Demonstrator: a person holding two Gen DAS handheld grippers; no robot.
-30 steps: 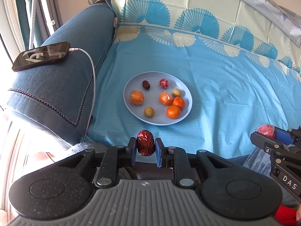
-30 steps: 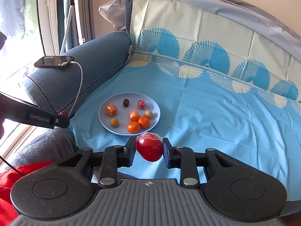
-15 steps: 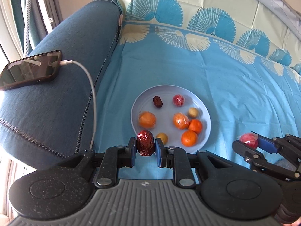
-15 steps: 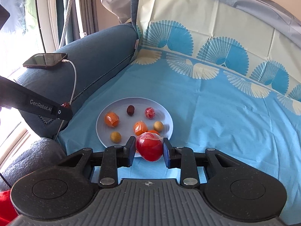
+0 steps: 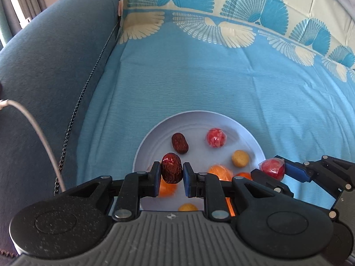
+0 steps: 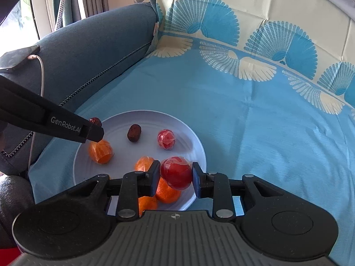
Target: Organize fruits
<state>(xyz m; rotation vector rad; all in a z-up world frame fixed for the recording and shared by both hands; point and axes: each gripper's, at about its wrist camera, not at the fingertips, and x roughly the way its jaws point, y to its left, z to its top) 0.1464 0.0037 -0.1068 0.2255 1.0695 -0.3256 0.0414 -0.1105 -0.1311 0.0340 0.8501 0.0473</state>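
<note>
Between your left gripper's (image 5: pixel 172 173) pads sits a dark red jujube (image 5: pixel 171 170), pinched at its waist and held over the 8 o'clock part of the pale plate (image 5: pixel 199 116). Your right gripper (image 6: pixel 176 175) clamps a wrapped red fruit (image 6: pixel 176 173) above the plate's 5 o'clock edge; in the left view it enters from 3 o'clock, near the rim.

On the plate lie a second jujube (image 5: pixel 179 143) at about 11 o'clock, a small wrapped red fruit (image 5: pixel 216 137) at 1 o'clock, a yellow round fruit (image 5: pixel 240 158) at 3 o'clock, and several wrapped orange fruits (image 6: pixel 101 151) toward the near side (some are hidden behind the gripper bodies). Plate and fruit rest on a blue fan-patterned cloth (image 5: pixel 210 77) over the sofa, with the blue armrest (image 5: pixel 51 55) at 9 o'clock.

Judged risks: both fruits are round and appear to hang above the plate, so a release from this height may send them rolling across it, knocking neighbours or going over the rim onto the cloth. The wrapper may cling to a pad as you let go. Both tools converge on one plate, so their fingers could collide.
</note>
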